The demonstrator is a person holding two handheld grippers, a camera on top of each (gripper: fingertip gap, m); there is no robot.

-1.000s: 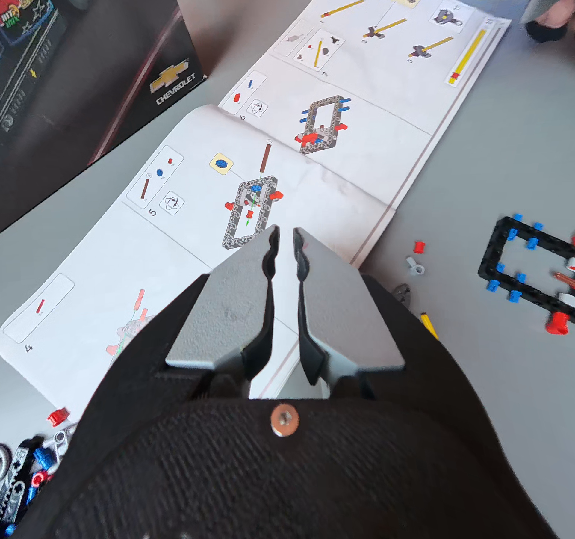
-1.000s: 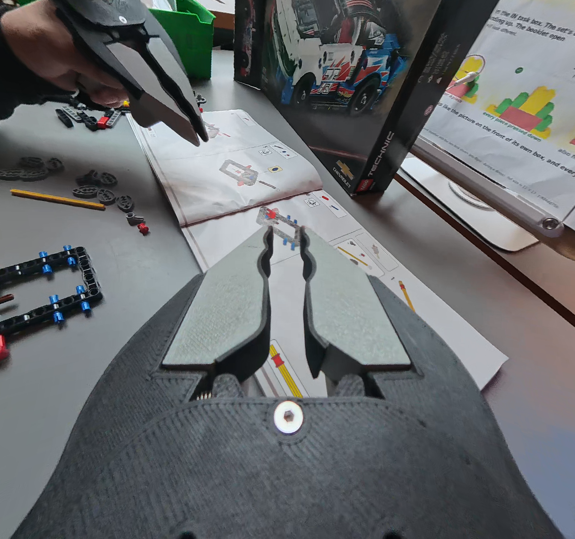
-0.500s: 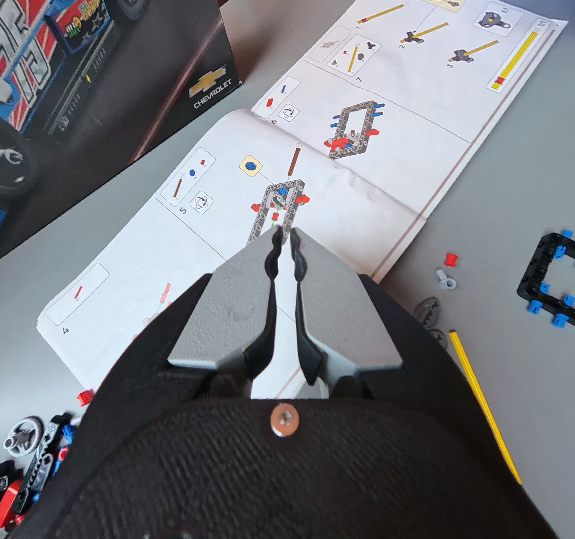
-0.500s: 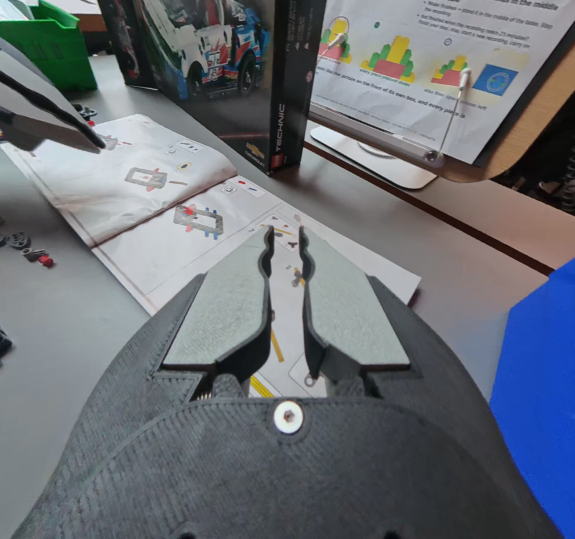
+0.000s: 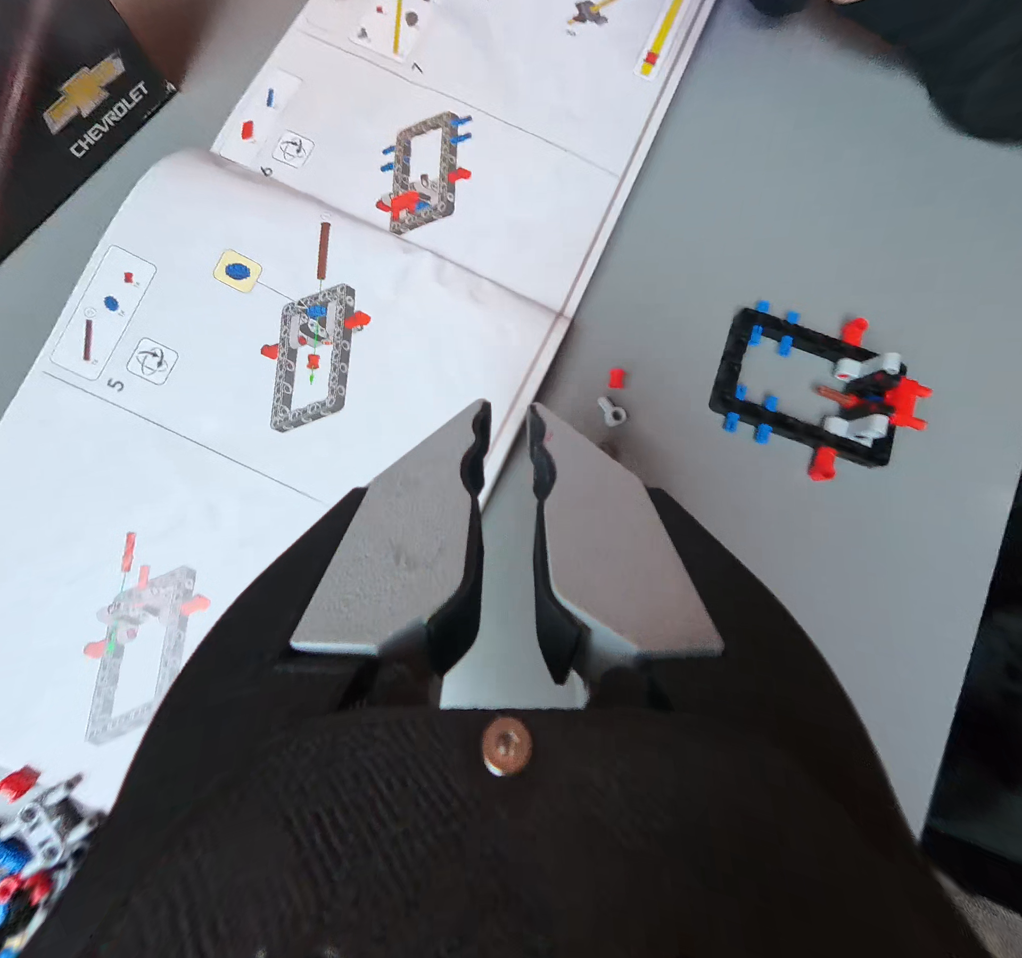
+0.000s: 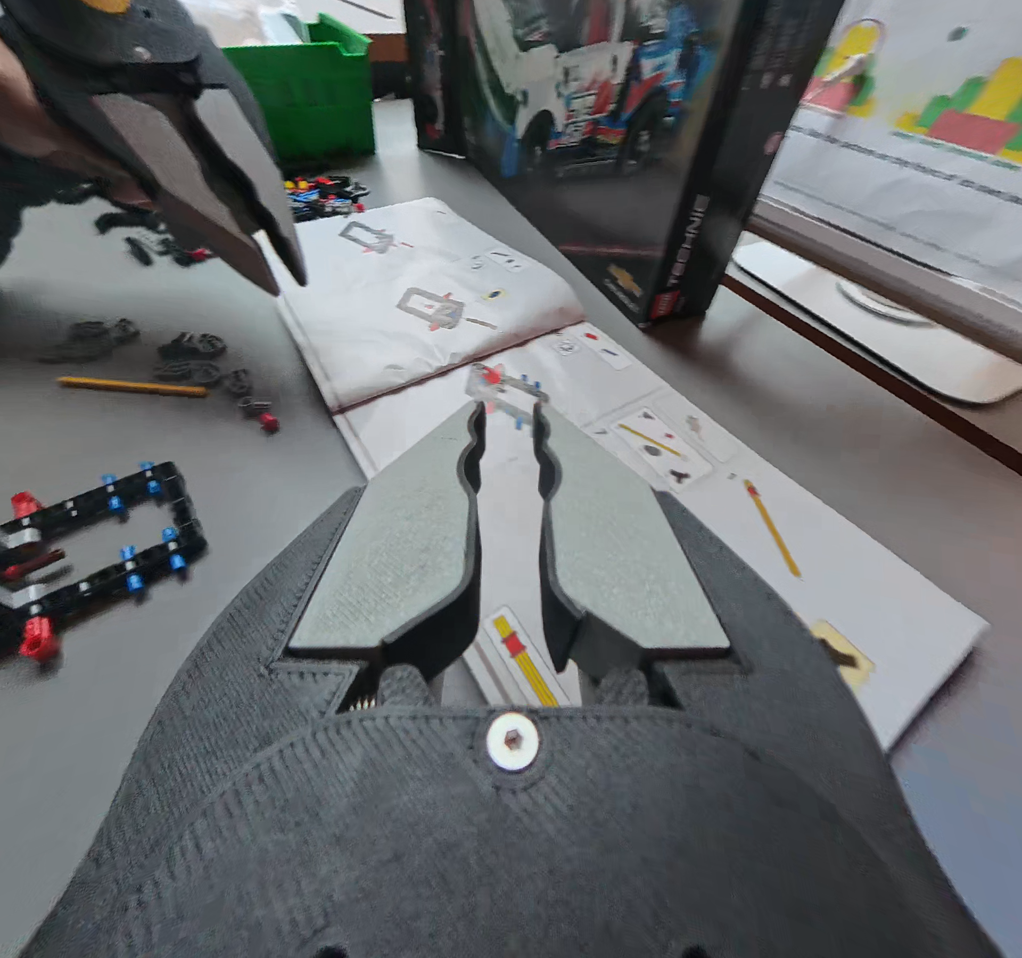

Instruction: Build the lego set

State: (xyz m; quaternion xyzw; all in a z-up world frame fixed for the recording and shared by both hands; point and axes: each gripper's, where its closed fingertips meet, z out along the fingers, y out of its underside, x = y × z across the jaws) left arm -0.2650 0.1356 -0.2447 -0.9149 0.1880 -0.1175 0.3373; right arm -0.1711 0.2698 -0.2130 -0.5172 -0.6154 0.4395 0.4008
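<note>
Lego frame lies mid-right on the grey table, beside the open instruction booklet, likely for reference; left gripper and right gripper hover slightly parted, empty.

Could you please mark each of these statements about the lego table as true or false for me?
1. The instruction booklet lies open on the grey table. True.
2. The left gripper holds the small red piece. False: its jaws are slightly apart and empty, and the piece lies loose on the table.
3. The black frame carries blue pins. True.
4. The black frame rests on the booklet. False: it sits on bare table beside the booklet's edge.
5. The set's box lies flat. False: it stands upright behind the booklet.
6. The right gripper hovers over the booklet with nothing between its jaws. True.
</note>
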